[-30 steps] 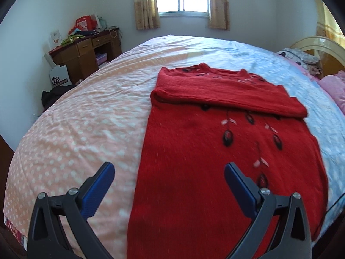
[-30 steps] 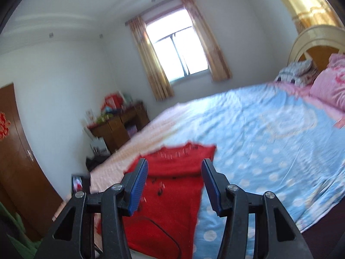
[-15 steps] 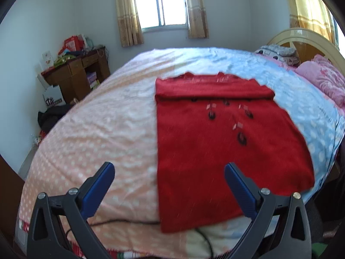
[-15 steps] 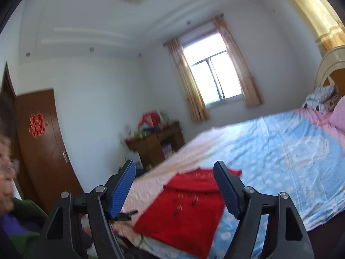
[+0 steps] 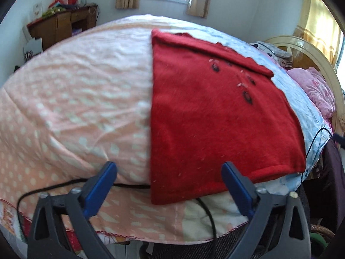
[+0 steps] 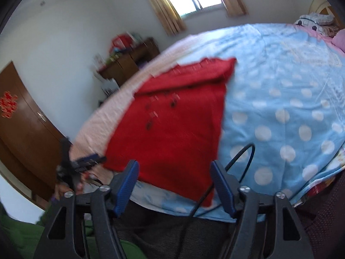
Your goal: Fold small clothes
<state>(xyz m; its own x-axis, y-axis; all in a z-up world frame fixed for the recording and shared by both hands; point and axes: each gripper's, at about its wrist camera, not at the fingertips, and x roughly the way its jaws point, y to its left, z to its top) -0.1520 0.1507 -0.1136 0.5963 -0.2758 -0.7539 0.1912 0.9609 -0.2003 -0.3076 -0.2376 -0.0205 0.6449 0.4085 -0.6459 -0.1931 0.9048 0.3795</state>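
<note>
A red knit sweater (image 5: 215, 112) lies flat on the bed, its top part folded down in a band across the chest. Its hem hangs at the near edge of the mattress. My left gripper (image 5: 168, 168) hovers just in front of the hem's left corner. Its jaws are wide and closing, with the corner framed between them but not pressed. My right gripper (image 6: 174, 165) hovers before the hem's right part on the sweater (image 6: 172, 118). Its jaws are closing too, and the pads touch no cloth. The left gripper (image 6: 92, 159) also shows at the far left of the right wrist view.
The bed cover (image 5: 75, 97) is pink with dots on the left and blue (image 6: 280, 108) on the right. A black cable (image 5: 207, 211) runs along the near edge under the hem. A wooden desk (image 5: 62, 26), a headboard (image 5: 301, 51) with pillows and a brown door (image 6: 21, 125) surround the bed.
Both views have dropped towards the near edge of the bed. The right view swung down from the wall and ceiling onto the sweater's hem. The left gripper now frames the hem's left corner.
</note>
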